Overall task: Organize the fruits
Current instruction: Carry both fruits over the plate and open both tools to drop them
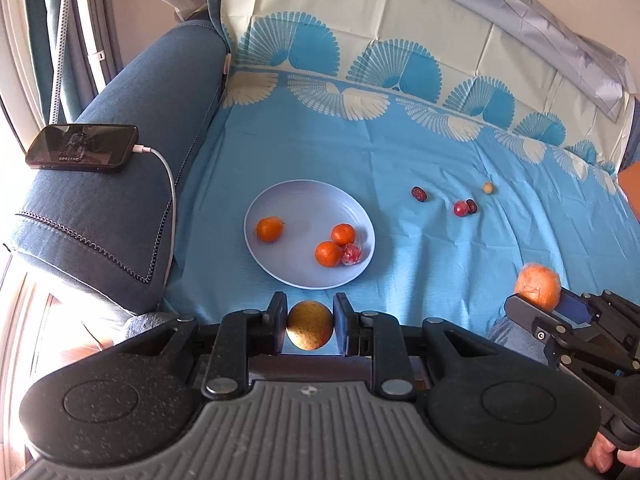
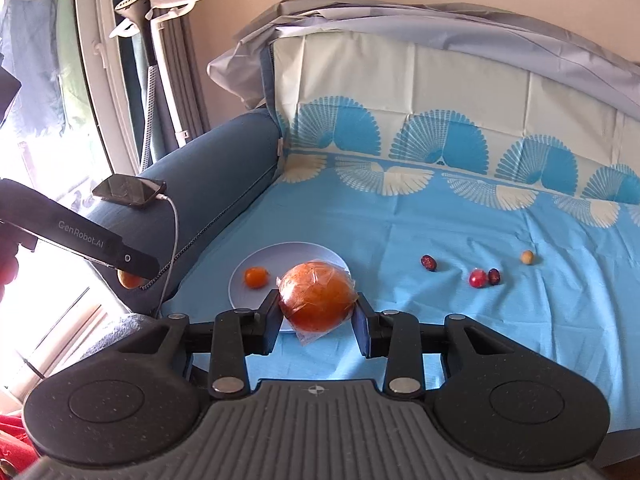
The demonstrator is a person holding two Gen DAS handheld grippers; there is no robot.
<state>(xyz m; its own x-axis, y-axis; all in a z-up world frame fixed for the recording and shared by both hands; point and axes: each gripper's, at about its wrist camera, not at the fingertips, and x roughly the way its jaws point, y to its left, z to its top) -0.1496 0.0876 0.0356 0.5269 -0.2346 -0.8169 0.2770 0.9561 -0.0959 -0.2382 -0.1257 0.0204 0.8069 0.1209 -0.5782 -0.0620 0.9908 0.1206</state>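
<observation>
Left wrist view: left tool (image 1: 310,330) clenched on a small yellow-orange fruit (image 1: 310,330), held just short of the plate (image 1: 256,208) on the blue sheet (image 1: 440,260).
Right tool (image 2: 318,314): grasping a larger film-wrapped orange (image 2: 316,300) at its widest sides.
Handling: both round, probably firm; the film looks slippery, so squeeze across the middle.
Pose: both tools tilt downward toward the plate.

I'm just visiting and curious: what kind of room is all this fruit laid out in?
Most likely a home living room: a blue sofa armrest with a charging phone, a patterned cloth over the seat, and a garment steamer by the curtains.
</observation>
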